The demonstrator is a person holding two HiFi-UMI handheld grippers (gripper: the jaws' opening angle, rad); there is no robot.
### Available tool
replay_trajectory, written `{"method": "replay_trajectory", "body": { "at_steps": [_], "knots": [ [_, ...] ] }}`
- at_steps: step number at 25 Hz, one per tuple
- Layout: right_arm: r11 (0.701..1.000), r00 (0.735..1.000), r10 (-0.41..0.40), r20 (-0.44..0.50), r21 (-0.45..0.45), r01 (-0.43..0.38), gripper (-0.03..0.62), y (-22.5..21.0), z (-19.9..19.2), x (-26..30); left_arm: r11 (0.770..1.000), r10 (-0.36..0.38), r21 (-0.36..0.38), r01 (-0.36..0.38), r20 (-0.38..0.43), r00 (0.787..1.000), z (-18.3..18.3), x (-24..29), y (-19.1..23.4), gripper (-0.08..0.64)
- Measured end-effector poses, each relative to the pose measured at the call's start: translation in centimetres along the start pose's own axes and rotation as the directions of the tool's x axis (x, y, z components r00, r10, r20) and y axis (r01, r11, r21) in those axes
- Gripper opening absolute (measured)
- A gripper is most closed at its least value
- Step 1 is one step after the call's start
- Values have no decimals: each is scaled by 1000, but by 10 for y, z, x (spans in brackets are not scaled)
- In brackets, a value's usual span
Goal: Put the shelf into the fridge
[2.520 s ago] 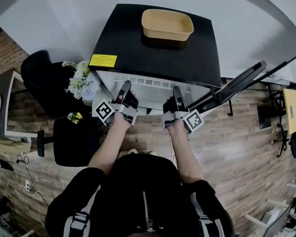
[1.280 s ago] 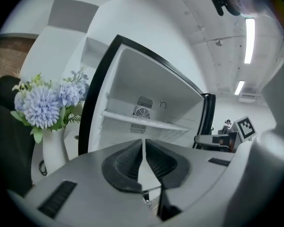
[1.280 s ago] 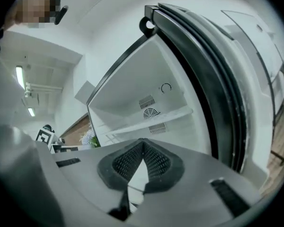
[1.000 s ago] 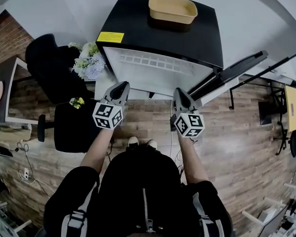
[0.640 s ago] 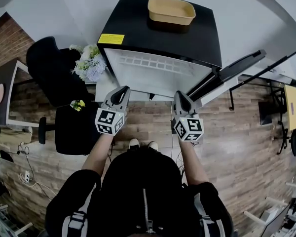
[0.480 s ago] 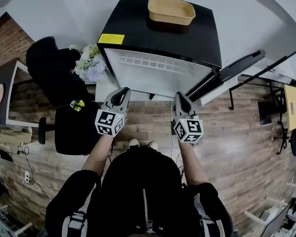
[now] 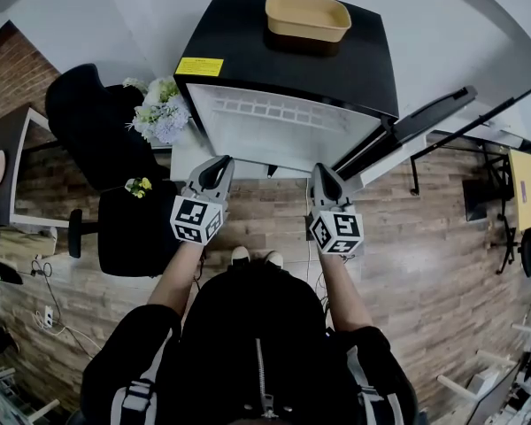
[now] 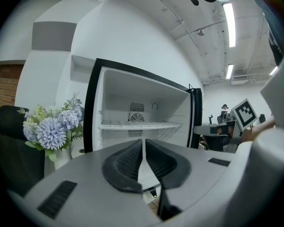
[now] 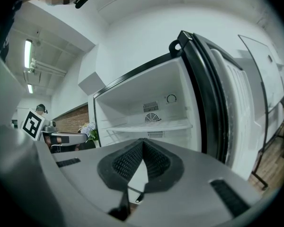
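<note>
The black fridge (image 7: 283,60) stands open in front of me, its door (image 7: 416,131) swung out to the right. The white shelf (image 7: 283,113) lies level across the white interior, seen as a flat ledge in the left gripper view (image 8: 139,125) and the right gripper view (image 9: 151,126). My left gripper (image 7: 216,168) and right gripper (image 7: 323,178) hover side by side in front of the opening, apart from the shelf. Both are shut with nothing between the jaws (image 8: 144,143) (image 9: 142,143).
A tan tub (image 7: 307,16) rests on top of the fridge. A vase of pale flowers (image 7: 159,113) and a black chair (image 7: 88,122) stand to the left, a black stool (image 7: 133,228) beside my left arm. Wood floor lies below; the door's edge (image 9: 213,89) is close on the right.
Both grippers, earlier reaching into the fridge opening at the shelf's front edge, have drawn back toward me. Over the last second they have barely moved.
</note>
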State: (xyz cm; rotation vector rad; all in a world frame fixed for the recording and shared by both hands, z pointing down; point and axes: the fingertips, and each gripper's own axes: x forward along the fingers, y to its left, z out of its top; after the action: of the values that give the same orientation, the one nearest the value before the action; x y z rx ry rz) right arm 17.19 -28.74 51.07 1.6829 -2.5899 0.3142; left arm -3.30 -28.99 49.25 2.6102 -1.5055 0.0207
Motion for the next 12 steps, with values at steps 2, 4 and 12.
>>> {"method": "replay_trajectory", "body": {
  "at_steps": [2, 4, 12],
  "knots": [
    [1000, 1000, 0, -2, -1, 0, 3, 1, -1, 0, 1000, -3, 4, 3, -1, 1000, 0, 1, -1, 40],
    [1000, 1000, -2, -2, -6, 2, 4, 2, -1, 0, 1000, -7, 5, 7, -2, 1000, -2, 1, -1, 40],
    [1000, 1000, -9, 1, -5, 9, 5, -1, 0, -2, 1000, -14, -10, 14, -10, 1000, -6, 4, -2, 40]
  ]
}}
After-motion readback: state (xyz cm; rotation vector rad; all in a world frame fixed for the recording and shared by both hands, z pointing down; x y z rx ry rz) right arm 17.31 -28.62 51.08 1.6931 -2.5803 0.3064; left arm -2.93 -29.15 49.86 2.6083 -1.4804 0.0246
